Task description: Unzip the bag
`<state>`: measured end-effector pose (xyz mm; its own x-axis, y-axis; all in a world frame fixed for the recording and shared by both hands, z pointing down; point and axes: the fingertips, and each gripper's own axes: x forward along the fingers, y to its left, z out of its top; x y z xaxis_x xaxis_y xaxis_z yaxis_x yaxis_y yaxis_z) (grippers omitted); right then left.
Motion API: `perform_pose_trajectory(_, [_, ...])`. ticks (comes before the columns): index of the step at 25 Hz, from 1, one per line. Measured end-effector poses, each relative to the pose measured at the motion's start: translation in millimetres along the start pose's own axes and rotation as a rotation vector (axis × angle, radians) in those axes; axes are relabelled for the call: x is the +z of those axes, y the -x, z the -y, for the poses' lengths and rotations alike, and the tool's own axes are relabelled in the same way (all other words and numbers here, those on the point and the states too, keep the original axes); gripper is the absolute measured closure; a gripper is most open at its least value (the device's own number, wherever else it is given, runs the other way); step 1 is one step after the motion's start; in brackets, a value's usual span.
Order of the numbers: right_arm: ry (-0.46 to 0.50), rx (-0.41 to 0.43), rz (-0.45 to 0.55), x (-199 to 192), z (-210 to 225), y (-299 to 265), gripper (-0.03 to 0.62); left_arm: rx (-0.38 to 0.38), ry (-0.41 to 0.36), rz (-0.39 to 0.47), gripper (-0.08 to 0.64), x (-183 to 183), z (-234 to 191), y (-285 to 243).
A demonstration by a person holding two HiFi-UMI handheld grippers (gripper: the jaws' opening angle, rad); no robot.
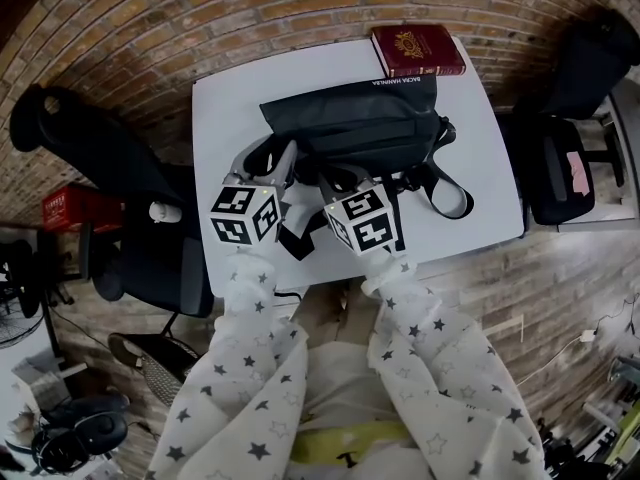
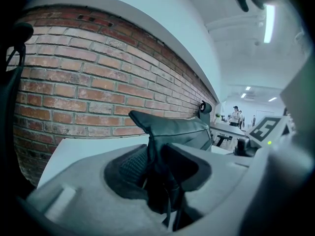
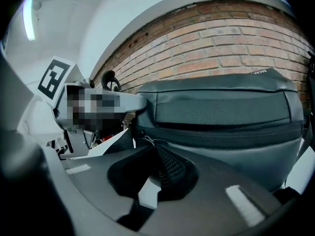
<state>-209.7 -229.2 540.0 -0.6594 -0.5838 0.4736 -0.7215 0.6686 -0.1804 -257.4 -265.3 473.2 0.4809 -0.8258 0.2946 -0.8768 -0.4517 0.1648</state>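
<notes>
A short line of small white capitals ran along the top edge of the black bag [image 1: 360,128]. It also showed in the right gripper view, but was too small to read with certainty. The red book [image 1: 418,50] bore a gold crest and gold lettering, both illegible. White print on the red box [image 1: 68,209] could not be read either.

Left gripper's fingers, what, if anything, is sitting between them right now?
A fold at the end of the black fabric bag fills the gap between the fingers of the left gripper, which pinch it; the left gripper view shows this.
</notes>
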Motion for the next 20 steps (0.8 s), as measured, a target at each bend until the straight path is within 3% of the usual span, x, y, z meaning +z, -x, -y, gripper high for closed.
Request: perform_pose_trajectory(20, [-0.019, -0.024, -0.017, 4, 13, 7, 0.575, 0.056, 0.016, 0.028, 0.439, -2, -9, 10])
